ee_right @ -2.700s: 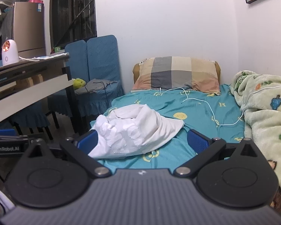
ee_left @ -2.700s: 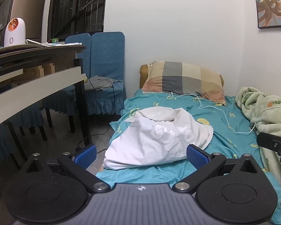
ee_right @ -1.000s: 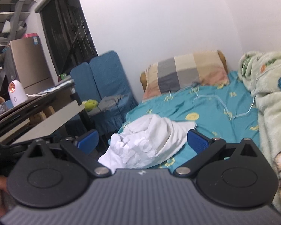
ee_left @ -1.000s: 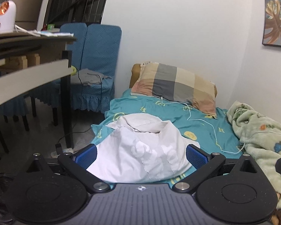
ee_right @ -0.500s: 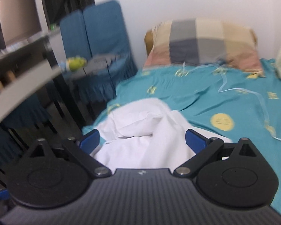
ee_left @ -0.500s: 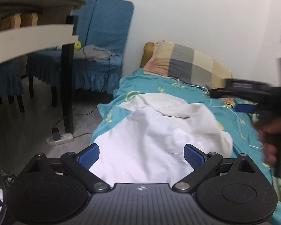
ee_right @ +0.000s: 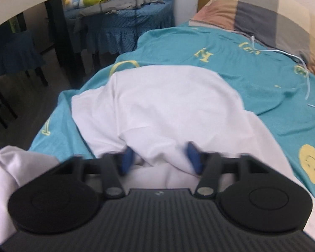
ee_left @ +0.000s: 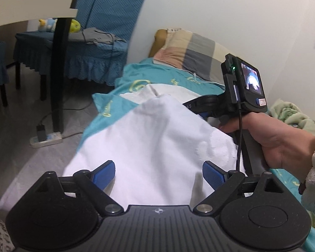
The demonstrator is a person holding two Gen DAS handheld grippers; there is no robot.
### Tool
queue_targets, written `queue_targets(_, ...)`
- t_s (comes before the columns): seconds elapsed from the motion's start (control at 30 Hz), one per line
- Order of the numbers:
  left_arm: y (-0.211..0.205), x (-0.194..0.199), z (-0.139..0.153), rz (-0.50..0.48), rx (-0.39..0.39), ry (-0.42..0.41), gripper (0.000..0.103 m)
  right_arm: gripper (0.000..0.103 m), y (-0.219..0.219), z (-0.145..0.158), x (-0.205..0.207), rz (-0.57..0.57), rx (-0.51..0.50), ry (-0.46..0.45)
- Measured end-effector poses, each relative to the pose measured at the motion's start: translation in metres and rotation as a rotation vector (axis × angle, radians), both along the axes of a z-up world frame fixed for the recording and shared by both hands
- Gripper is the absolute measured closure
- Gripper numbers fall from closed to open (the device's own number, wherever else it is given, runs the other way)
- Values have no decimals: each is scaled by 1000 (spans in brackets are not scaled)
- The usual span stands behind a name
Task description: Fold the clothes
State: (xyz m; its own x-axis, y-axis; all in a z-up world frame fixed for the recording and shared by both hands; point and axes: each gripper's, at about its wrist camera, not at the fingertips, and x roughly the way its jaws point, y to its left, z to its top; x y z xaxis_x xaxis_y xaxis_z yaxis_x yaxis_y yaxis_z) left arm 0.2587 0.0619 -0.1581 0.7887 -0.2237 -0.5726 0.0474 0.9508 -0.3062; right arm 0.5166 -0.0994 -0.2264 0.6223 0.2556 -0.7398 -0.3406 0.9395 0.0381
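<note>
On the teal bedsheet (ee_right: 262,88), below the plaid pillow (ee_right: 262,10), lay the limp white garment (ee_right: 168,105). My left gripper (ee_left: 157,173) gaped wide above it; my right gripper (ee_right: 160,157) half-closed around a soft ridge, a workable hold.

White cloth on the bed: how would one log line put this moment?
stage: reaching | white garment: crumpled on bed | left gripper: open, over it | right gripper: closing around a fold

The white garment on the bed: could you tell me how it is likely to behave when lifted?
The white garment lies crumpled in soft folds, so it will probably hang limp and sag. It looks thin and likely light. The right claw, closing around a ridge, may bunch it.
</note>
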Motion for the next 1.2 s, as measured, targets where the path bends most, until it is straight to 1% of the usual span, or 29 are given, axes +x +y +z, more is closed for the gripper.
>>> queue_targets(0.03, -1, 0, 0, -7, -7, -8, 12, 85, -5, 4, -2, -15, 19, 1)
queue_targets(0.07, -2, -3, 2, -12, -11, -20, 12, 88, -9, 8, -5, -30, 39, -1)
queue_targets(0.17, -3, -10, 10, -28, -19, -56, 12, 91, -27, 33, -19, -70, 70, -39)
queue_targets(0.27, -5, -19, 19, -39, -40, -78, 12, 91, -53, 64, -46, -130, 128, -77)
queue_targets(0.37, -6, -31, 30, -62, -71, -109, 12, 92, -80, 99, -90, -199, 204, -129)
queue_targets(0.47, -7, -45, 43, -88, -106, -147, 12, 92, -114, 127, -145, -279, 292, -181)
queue_targets(0.53, -7, -54, 50, -107, -132, -158, 13, 92, -136, 140, -185, -336, 356, -208)
queue_targets(0.6, -7, -63, 56, -127, -154, -169, 13, 92, -152, 147, -229, -385, 396, -234)
queue_targets(0.67, -6, -74, 61, -141, -168, -173, 13, 92, -168, 145, -274, -436, 457, -229)
queue_targets(0.73, -7, -88, 66, -159, -181, -170, 13, 92, -182, 132, -313, -509, 518, -179)
queue_targets(0.77, -7, -93, 67, -168, -185, -163, 13, 92, -188, 121, -327, -555, 540, -131)
queue_targets(0.8, -8, -96, 66, -174, -194, -153, 13, 92, -192, 105, -337, -599, 563, -65)
queue_targets(0.87, -10, -102, 65, -187, -210, -132, 13, 92, -202, 69, -353, -678, 625, 87)
queue_targets(0.9, -13, -105, 65, -193, -201, -123, 13, 92, -208, 51, -361, -719, 663, 156)
queue_targets(0.93, -15, -108, 64, -198, -191, -114, 13, 91, -213, 37, -367, -760, 693, 201)
queue_targets(1.03, -19, -114, 61, -197, -169, -90, 14, 90, -219, 19, -379, -833, 736, 249)
queue_targets(1.07, -20, -115, 60, -193, -163, -82, 14, 89, -219, 18, -382, -845, 735, 244)
queue_targets(1.13, -20, -117, 60, -181, -156, -72, 14, 89, -212, 40, -383, -808, 656, 135)
queue_targets(1.2, -21, -112, 64, -163, -136, -79, 14, 86, -203, 62, -383, -766, 573, 15)
